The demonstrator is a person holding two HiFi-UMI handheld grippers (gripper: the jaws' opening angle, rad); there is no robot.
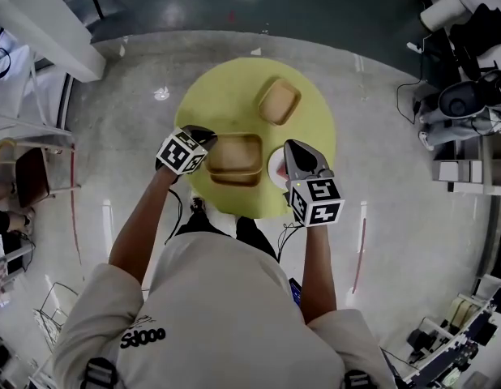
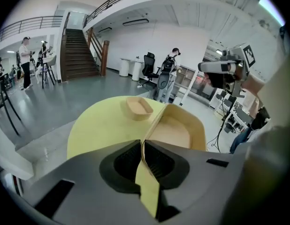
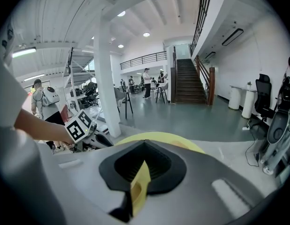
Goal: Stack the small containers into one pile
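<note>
A yellow round table (image 1: 226, 87) carries a small tan container (image 1: 279, 101) toward its far side, also visible in the left gripper view as the small container (image 2: 138, 108). A wider tan container (image 1: 234, 154) is at the near side, and my left gripper (image 1: 207, 141) is shut on its left rim. In the left gripper view the thin rim of this container (image 2: 180, 130) runs up between the jaws of the left gripper (image 2: 142, 146). My right gripper (image 1: 299, 154) hangs just right of the wide container, shut, with nothing in it; the right gripper (image 3: 144, 146) shows only table through its slit.
A white and red round thing (image 1: 276, 168) lies on the table beside the right gripper. Grey floor surrounds the table. Desks, chairs and equipment (image 1: 461, 104) stand at the right, a white pillar (image 3: 107, 78) and stairs (image 2: 79, 50) farther off.
</note>
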